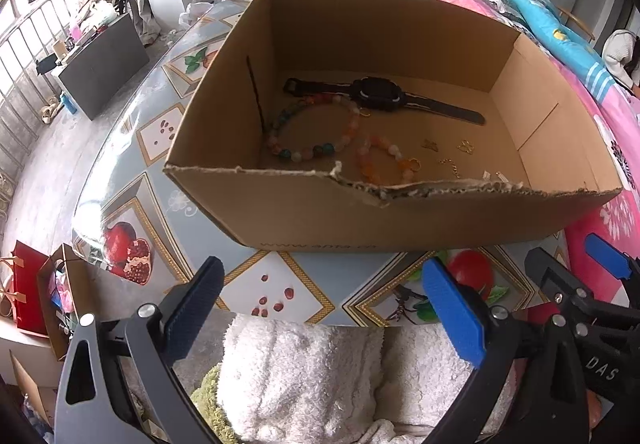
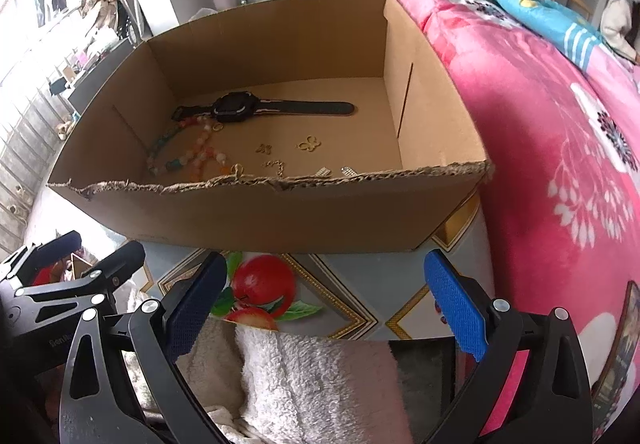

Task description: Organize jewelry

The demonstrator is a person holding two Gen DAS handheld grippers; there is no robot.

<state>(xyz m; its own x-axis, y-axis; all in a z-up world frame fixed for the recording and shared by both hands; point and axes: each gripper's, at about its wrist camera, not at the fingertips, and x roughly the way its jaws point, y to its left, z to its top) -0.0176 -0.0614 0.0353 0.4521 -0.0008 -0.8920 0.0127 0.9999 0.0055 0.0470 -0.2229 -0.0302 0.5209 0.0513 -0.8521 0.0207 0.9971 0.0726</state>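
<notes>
right gripper (image 1: pixel 600 368): "DAS" | cardboard box (image 1: pixel 320 244) front wall: faint "www…" web address, rest unreadable

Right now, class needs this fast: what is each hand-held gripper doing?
Left hand-held gripper: open, holding nothing.
Right hand-held gripper: open, holding nothing.

Open-topped cardboard box (image 1: pixel 304 212), torn near wall (image 2: pixel 256 204) lowest.
</notes>
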